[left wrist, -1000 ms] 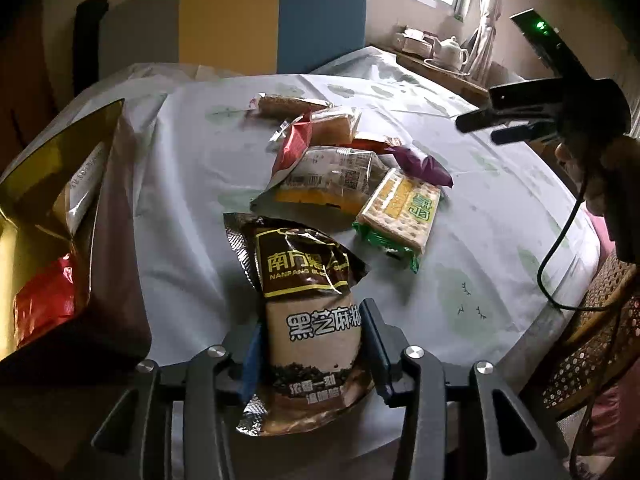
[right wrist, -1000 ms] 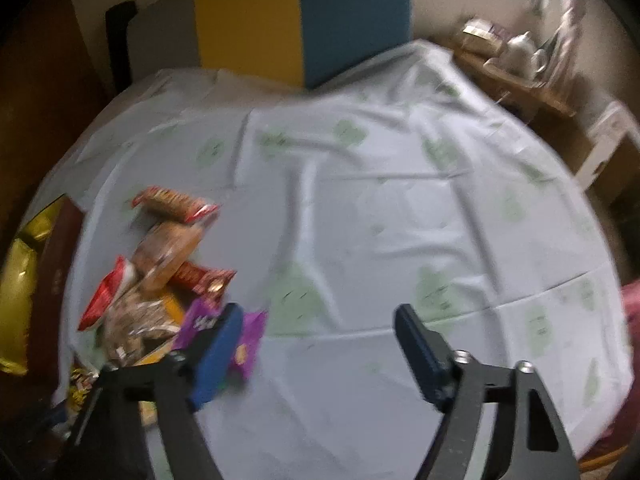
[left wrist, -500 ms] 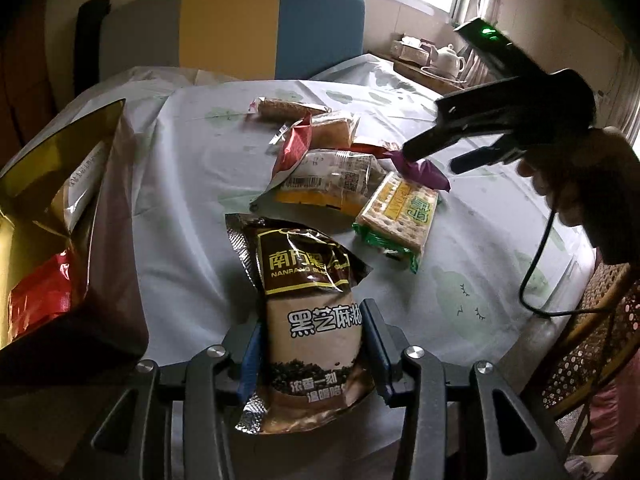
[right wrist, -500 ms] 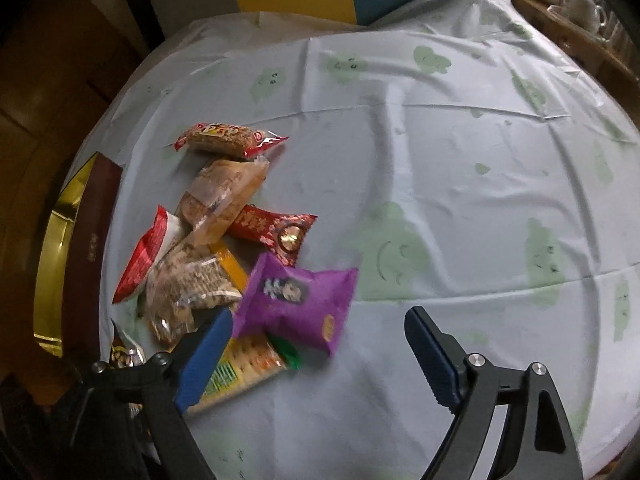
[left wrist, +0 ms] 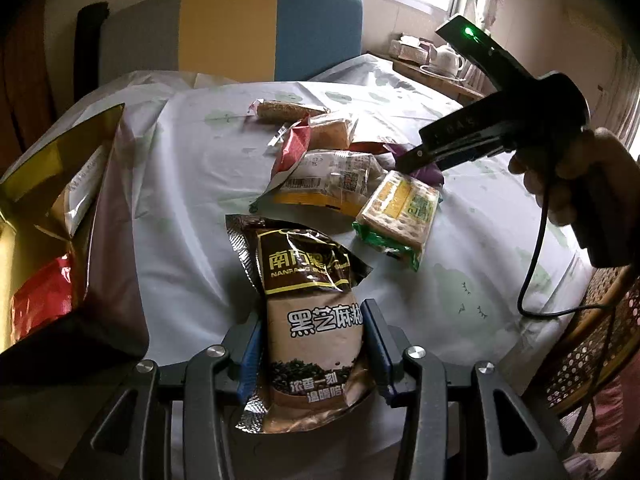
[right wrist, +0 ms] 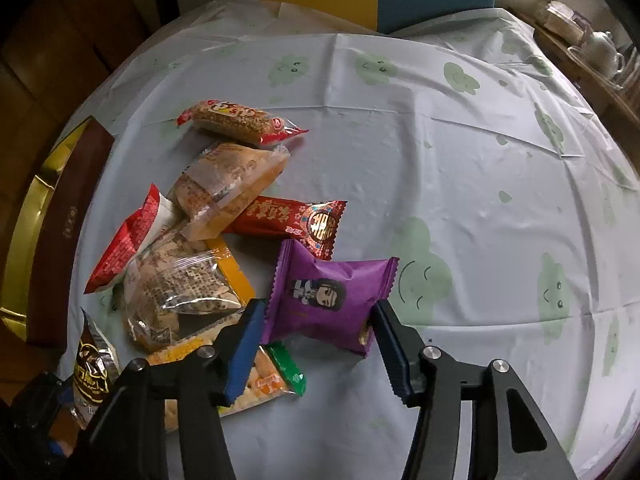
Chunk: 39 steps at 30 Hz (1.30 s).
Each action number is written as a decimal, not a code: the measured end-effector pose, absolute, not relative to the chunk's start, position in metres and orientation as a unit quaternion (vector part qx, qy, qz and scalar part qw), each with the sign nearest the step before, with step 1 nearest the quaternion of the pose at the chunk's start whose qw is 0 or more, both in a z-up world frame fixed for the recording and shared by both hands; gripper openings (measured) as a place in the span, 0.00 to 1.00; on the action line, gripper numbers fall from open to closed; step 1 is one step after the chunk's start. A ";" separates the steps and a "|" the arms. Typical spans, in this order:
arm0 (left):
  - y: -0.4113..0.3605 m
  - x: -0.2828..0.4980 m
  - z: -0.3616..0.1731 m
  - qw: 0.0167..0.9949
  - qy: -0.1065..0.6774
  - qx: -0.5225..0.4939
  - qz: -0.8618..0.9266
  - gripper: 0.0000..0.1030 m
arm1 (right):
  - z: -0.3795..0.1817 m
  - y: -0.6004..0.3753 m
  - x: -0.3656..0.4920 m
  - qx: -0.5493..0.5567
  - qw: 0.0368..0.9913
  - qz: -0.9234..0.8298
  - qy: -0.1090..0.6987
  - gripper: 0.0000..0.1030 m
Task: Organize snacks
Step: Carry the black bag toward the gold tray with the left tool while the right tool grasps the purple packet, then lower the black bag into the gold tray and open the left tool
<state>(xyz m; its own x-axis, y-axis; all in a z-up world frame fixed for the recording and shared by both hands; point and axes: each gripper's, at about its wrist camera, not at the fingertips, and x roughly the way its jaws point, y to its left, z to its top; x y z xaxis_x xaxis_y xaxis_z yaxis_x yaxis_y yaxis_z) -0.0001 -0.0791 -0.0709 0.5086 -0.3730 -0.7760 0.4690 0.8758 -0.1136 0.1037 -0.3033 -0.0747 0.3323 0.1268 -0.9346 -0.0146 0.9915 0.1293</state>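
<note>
On the table (right wrist: 460, 152), my left gripper (left wrist: 314, 346) is gripping the sesame-powder pouch (left wrist: 308, 312) at its near end, with the open box (left wrist: 60, 216) lying to its left and the cracker pack (left wrist: 400, 212) sitting beyond it to the right. My right gripper (right wrist: 316, 332) is closing its jaws around the wafer packet (right wrist: 330, 294), which is lying between them at the near right edge of the snack pile. Behind that packet the candy bar (right wrist: 292, 220) is lying, with the cake slice (right wrist: 228, 188) overlapping it and the rice bar (right wrist: 240, 120) sitting farthest back.
</note>
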 end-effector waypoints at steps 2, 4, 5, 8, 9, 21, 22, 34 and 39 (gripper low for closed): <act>-0.081 0.000 -0.069 0.865 0.435 0.059 -0.242 0.43 | -0.074 -0.301 0.106 0.048 0.816 0.037 0.575 0.56; -0.082 0.001 -0.064 0.862 0.439 0.062 -0.245 0.39 | -0.072 -0.304 0.108 0.051 0.817 0.035 0.573 0.57; -0.081 0.000 -0.061 0.861 0.440 0.062 -0.247 0.38 | -0.074 -0.303 0.111 0.050 0.817 0.032 0.573 0.57; -0.077 -0.002 -0.046 0.862 0.431 0.050 -0.261 0.38 | -0.074 -0.302 0.113 0.031 0.821 0.023 0.570 0.55; -0.074 -0.003 -0.040 0.863 0.428 0.042 -0.264 0.38 | -0.074 -0.302 0.113 0.024 0.822 0.021 0.568 0.54; 0.052 0.053 0.027 0.885 0.414 -0.140 -0.158 0.38 | -0.069 -0.301 0.103 0.018 0.827 -0.002 0.562 0.53; 0.061 0.061 0.027 0.886 0.417 -0.148 -0.143 0.38 | -0.069 -0.300 0.105 0.019 0.827 -0.002 0.562 0.54; 0.110 0.184 -0.014 0.869 0.470 -0.149 -0.041 0.39 | -0.070 -0.296 0.105 0.007 0.827 -0.004 0.562 0.56; 0.101 0.214 -0.028 0.872 0.468 -0.135 -0.042 0.41 | -0.072 -0.297 0.107 0.009 0.826 -0.004 0.564 0.57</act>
<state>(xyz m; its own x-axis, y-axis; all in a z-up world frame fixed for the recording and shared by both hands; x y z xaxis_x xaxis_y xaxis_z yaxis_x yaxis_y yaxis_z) 0.2140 0.1014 -0.0276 0.5588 -0.1993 -0.8050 -0.0541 0.9599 -0.2752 0.1068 -0.2970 -0.0716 0.3644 0.0038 -0.9312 0.0157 0.9998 0.0103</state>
